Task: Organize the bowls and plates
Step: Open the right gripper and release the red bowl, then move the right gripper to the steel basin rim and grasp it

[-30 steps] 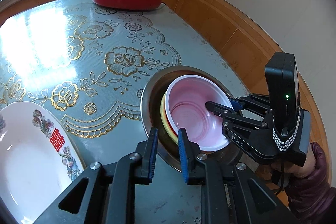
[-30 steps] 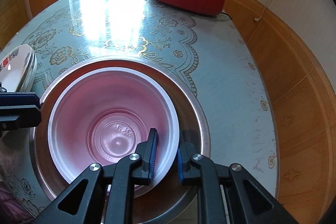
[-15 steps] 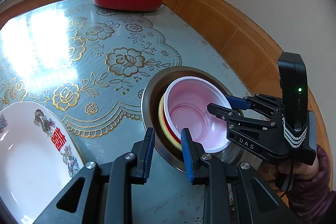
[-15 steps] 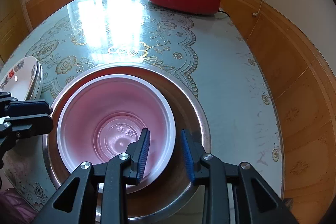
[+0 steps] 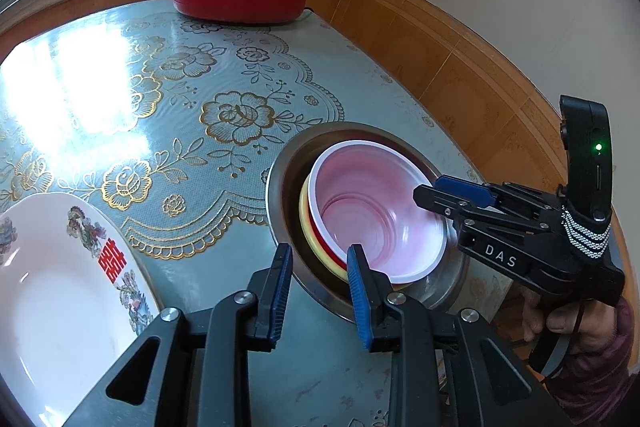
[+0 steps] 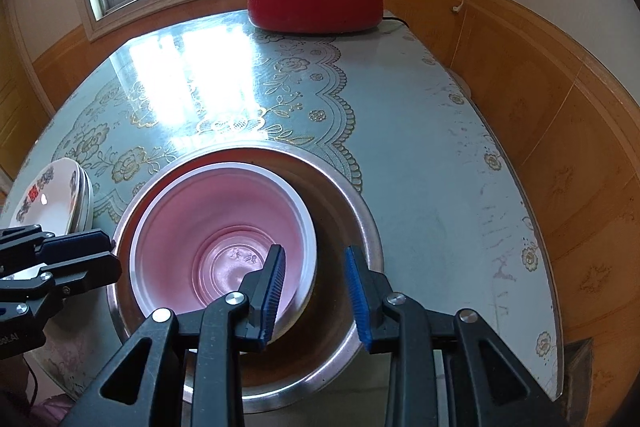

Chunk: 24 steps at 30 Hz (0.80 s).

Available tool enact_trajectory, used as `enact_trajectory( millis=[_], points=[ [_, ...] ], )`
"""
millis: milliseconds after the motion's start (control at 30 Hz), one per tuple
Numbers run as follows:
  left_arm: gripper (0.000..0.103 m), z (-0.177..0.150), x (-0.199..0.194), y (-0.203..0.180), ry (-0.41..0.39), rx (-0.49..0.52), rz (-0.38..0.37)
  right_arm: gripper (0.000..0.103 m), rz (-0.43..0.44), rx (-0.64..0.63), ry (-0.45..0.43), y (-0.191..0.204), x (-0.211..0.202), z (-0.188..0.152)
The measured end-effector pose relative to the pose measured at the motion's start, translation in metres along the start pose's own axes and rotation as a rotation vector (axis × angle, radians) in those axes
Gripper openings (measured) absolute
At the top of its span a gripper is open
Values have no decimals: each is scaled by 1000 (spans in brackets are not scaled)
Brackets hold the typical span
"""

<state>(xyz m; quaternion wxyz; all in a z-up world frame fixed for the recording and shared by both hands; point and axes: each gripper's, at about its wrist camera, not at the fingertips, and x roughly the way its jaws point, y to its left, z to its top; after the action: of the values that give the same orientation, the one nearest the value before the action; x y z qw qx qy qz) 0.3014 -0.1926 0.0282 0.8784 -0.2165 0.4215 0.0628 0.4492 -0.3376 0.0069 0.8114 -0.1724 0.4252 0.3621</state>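
Now both my grippers have just let go. My right gripper [image 6: 314,291] stands parted astride the near rim of the pink bowl [image 6: 224,227], pads off it. My left gripper [image 5: 318,291] is parted too, hovering at the steel basin's [image 5: 280,183] near rim, gripping nothing. Pink bowl: translucent, white rim, ridged bottom. It's nested on a red bowl [image 5: 326,243] and a yellow bowl [image 5: 310,235], all inside the basin on the floral table [image 5: 120,87]. White plates [image 6: 48,203] with red print sit stacked left.
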Motion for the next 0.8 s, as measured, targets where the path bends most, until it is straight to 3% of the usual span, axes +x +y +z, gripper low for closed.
enact_trajectory(
  millis=[367, 800],
  points=[
    [29, -1, 0, -3, 0, -2, -4, 31, 41, 197, -64, -34, -22, -12],
    [29, -9, -12, 12, -14, -48, 11, 31, 99, 329, -57, -54, -21, -37]
  ],
)
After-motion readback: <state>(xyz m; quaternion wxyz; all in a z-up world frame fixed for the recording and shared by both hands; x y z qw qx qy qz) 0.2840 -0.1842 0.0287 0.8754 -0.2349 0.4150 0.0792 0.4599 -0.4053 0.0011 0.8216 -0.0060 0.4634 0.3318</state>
